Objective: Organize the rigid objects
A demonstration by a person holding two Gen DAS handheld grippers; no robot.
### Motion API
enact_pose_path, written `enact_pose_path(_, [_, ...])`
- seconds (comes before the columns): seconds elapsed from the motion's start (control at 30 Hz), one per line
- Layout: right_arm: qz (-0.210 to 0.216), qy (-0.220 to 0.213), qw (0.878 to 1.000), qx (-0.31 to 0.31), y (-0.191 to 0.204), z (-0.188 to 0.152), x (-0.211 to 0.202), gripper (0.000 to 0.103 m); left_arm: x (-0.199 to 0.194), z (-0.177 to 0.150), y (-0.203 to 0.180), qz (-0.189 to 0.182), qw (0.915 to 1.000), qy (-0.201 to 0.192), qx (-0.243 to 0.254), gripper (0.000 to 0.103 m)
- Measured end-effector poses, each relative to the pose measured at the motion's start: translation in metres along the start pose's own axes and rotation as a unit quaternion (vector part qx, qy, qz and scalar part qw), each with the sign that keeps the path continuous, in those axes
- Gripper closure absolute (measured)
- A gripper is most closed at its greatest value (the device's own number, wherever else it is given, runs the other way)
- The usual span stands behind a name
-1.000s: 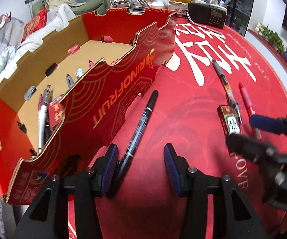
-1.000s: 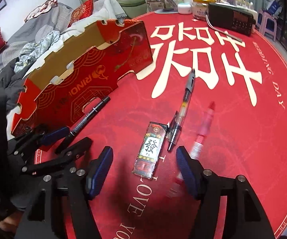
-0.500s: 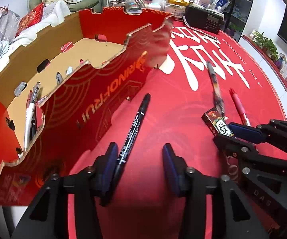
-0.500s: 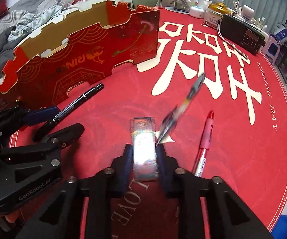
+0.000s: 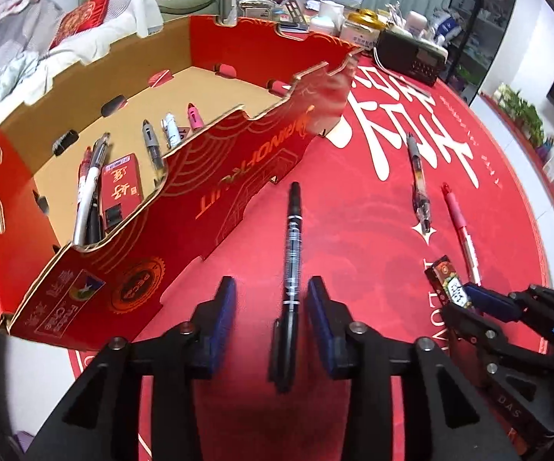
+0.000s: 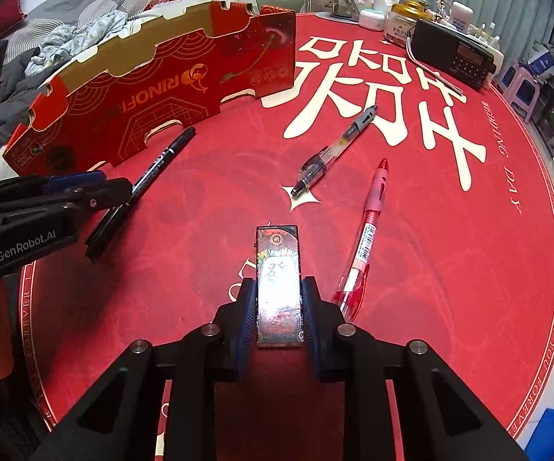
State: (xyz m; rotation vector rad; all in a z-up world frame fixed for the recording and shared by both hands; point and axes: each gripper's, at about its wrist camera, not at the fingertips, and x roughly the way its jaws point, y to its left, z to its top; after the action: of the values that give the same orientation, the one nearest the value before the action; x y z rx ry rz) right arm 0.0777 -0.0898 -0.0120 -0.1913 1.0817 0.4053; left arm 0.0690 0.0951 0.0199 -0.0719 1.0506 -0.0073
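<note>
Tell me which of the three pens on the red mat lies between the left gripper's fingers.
The black marker; the clear pen and red pen lie off toward the right gripper.

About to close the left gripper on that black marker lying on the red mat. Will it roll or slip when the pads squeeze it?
The black marker looks round and smooth, so it may roll sideways. It lies lengthwise between the closing left gripper pads, untouched, which should centre it. Rigid and probably light; its pocket clip may limit rolling.
</note>
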Motion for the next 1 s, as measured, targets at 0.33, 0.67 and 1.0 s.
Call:
enact_pose_path(0.33, [0.005,-0.008,1.000,-0.003,0.007,0.010,-0.014,0.078,0.019,0.007,-0.024,0.001,0.9992,0.028,0.029,0.092])
enact_pose_path(0.67, [0.014,0.021,1.000,-0.008,0.005,0.008,-0.014,0.078,0.007,-0.009,-0.044,-0.019,0.9957,0.089,0.018,0.095])
enact_pose_path(1.0, [0.025,0.042,0.999,-0.012,0.010,-0.023,-0.032,0.078,-0.014,-0.050,-0.072,-0.029,0.9938,0.102,0.032,0.095])
